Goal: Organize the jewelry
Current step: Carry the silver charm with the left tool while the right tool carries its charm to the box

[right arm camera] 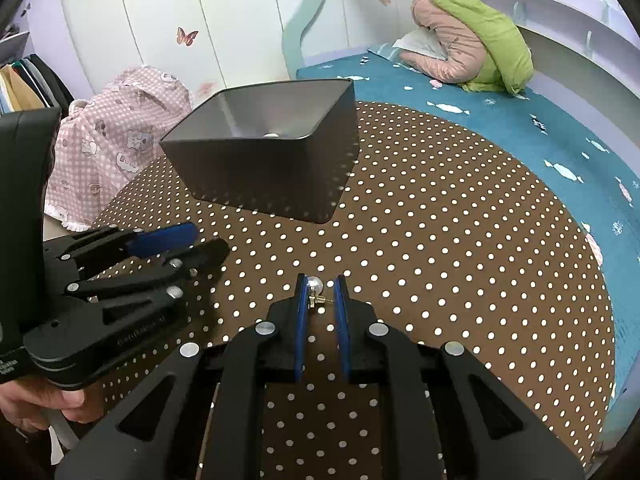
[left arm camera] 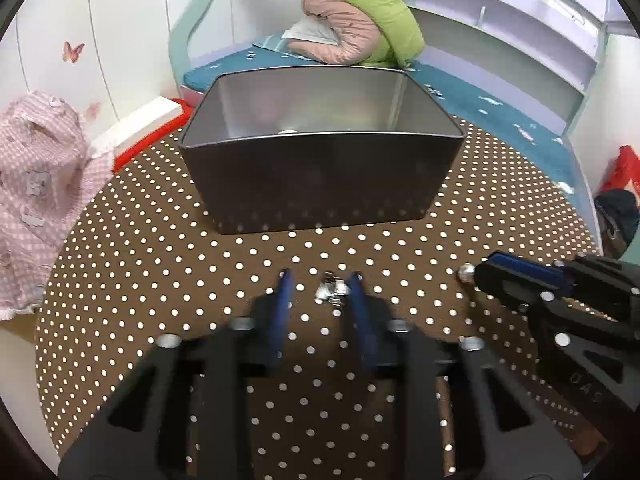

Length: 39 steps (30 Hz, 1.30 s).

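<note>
Brown cloth with white polka dots (left arm camera: 160, 248) is seen covering a round surface that fills the middle of both views. Teal bedding (right arm camera: 500, 120) with pale shapes is spread behind it, toward the upper right of the right wrist frame. A pink checked garment (left arm camera: 36, 184) is draped at the left edge of the left wrist view, and a bundle of pink and green quilted clothing (left arm camera: 360, 28) is heaped at the upper centre.

On the dotted cloth, a dark metal tin (left arm camera: 320, 176), open at the top, is placed in the centre of the left wrist frame. A small pale item (right arm camera: 272, 135) is visible on its floor; what it is cannot be told.

The left gripper (left arm camera: 322, 280) is shown at the lower centre of its own view, low over the cloth, with its blue-padded jaws apart. A small silver jewelry piece (left arm camera: 330, 290) is lying on the cloth between them, blurred; contact with either pad cannot be confirmed.

The right gripper (right arm camera: 320, 288) is seen at the lower centre of its view, with jaws closed on a pearl stud earring (right arm camera: 315, 286). The silvery pearl is set against the left pad, and the gold post is pointed across to the right pad. In the left wrist frame, the same pearl is seen at the tip of that gripper, at the right edge.
</note>
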Each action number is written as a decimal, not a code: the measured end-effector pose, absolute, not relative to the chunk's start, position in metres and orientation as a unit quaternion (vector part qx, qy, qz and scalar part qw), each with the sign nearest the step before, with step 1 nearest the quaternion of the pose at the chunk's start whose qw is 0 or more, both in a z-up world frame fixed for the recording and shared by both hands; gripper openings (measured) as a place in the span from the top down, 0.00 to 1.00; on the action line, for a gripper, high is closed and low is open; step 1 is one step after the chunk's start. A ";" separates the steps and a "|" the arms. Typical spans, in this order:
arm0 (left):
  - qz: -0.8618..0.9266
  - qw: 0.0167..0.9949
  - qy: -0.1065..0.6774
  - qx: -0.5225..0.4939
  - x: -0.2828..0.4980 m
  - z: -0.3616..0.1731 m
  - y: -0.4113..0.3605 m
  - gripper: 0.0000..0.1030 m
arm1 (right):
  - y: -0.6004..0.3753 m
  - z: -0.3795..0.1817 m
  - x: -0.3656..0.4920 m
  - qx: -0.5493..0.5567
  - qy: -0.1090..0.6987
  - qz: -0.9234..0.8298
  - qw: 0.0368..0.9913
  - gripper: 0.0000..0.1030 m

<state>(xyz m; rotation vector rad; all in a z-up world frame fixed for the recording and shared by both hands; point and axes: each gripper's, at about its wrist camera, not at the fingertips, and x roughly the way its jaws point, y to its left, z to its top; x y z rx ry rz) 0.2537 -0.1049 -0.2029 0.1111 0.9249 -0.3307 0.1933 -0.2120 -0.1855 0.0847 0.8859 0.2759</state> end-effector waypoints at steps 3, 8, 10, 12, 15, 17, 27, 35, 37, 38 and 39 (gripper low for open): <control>-0.166 0.879 0.444 0.046 0.252 -0.201 -0.100 0.85 | -0.209 -0.179 0.192 0.036 0.421 0.140 0.895 0.89; -0.164 0.885 0.433 0.041 0.243 -0.192 -0.089 0.85 | -0.209 -0.169 0.190 0.038 0.413 0.151 0.898 0.89; -0.162 0.888 0.427 0.039 0.240 -0.187 -0.084 0.85 | -0.211 -0.165 0.191 0.045 0.411 0.156 0.897 0.89; -0.160 0.892 0.420 0.036 0.237 -0.180 -0.077 0.85 | -0.212 -0.160 0.191 0.049 0.408 0.160 0.898 0.89; -0.157 0.899 0.408 0.032 0.234 -0.167 -0.069 0.85 | -0.212 -0.148 0.189 0.054 0.399 0.170 0.899 0.89; -0.157 0.903 0.399 0.030 0.232 -0.156 -0.063 0.85 | -0.212 -0.138 0.190 0.050 0.391 0.173 0.903 0.89; -0.154 0.930 0.332 0.025 0.241 -0.083 -0.042 0.85 | -0.197 -0.067 0.204 0.017 0.325 0.184 0.927 0.89; -0.163 0.944 0.286 0.021 0.272 -0.023 -0.040 0.85 | -0.189 -0.021 0.239 -0.005 0.292 0.184 0.939 0.89; -0.170 0.943 0.286 0.015 0.283 -0.015 -0.042 0.85 | -0.189 -0.016 0.248 -0.003 0.291 0.187 0.938 0.89; -0.172 0.942 0.287 0.013 0.290 -0.011 -0.043 0.85 | -0.188 -0.015 0.252 -0.003 0.293 0.187 0.938 0.89; -0.177 0.941 0.289 0.009 0.296 -0.008 -0.045 0.85 | -0.188 -0.015 0.256 -0.004 0.294 0.186 0.937 0.89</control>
